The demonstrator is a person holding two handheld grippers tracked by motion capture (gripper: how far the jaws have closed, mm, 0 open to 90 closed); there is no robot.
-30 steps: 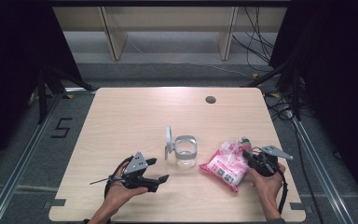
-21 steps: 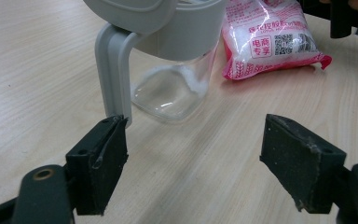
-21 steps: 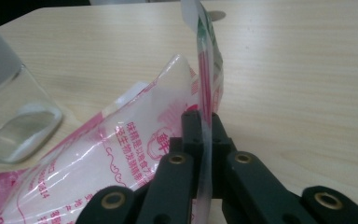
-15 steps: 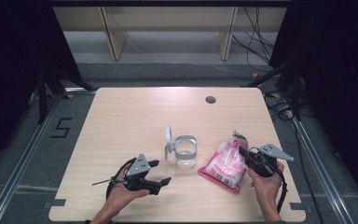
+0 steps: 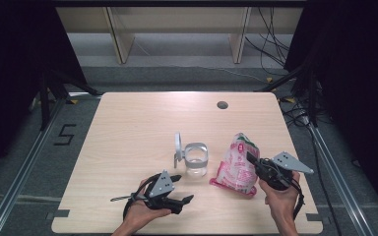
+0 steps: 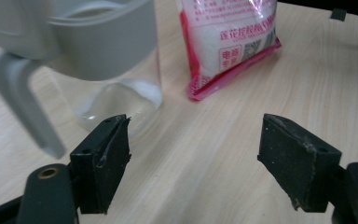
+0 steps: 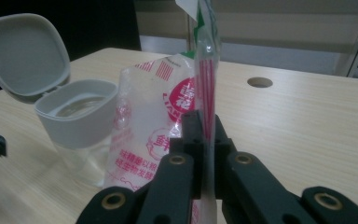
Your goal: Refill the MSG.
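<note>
Your right claw [image 5: 250, 158] was clamped tight on the edge seam of the pink-and-white plastic bag of white granules [image 5: 237, 164]; in the right gripper view the two black jaws pinched the thin red-striped seam [image 7: 206, 93] between them. You held the bag tilted up, its top raised off the light wooden counter [image 5: 128, 128] and its bottom corner resting on the surface. It stood just right of the clear glass jar with grey plastic collar [image 5: 196, 160], near it but not touching. The jar's grey hinged lid [image 5: 178, 147] stood flipped open on its left side, upright. Jar looked empty, apart from a pale patch at the base in the left gripper view, can't tell what.

Your left claw [image 5: 184, 188] was spread wide with nothing in it, low over the counter at the near edge, pointing right toward the jar. In its own view the jaws framed bare wood, the jar [image 6: 107, 65] sat just past the left jaw and the bag [image 6: 228, 42] lay farther back.

A round dark grommet hole [image 5: 222, 104] sat at the far side of the counter.
</note>
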